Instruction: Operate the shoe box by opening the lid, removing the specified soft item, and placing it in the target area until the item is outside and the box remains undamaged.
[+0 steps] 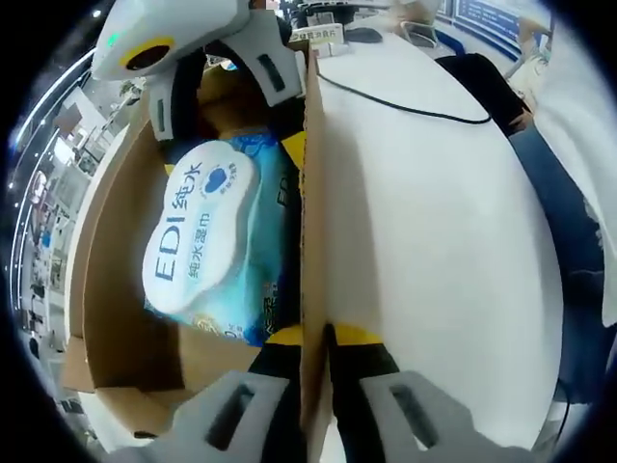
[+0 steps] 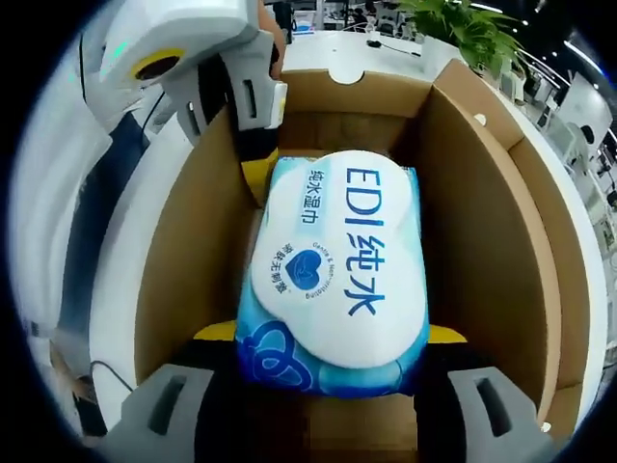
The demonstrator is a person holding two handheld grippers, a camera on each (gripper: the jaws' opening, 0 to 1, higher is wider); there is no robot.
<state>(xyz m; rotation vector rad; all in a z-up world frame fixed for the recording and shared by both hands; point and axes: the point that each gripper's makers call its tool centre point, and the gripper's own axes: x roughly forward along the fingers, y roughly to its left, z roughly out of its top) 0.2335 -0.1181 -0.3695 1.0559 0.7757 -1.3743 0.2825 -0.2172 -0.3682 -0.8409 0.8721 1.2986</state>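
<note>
Right tool [image 2: 328,362] grips wipes pack [image 2: 333,260] inside shoe box [image 2: 482,222].

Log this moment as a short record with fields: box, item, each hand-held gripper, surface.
box: cardboard shoe box, open
item: wet wipes pack marked EDI, lying inside the box
left hand-held gripper: jaws closed on the box's side wall
right hand-held gripper: jaws on either side of the pack, grip uncertain
surface: white table, black cable on it

The wipes pack [image 2: 333,275] hides the box floor [image 2: 328,424] beneath it.
</note>
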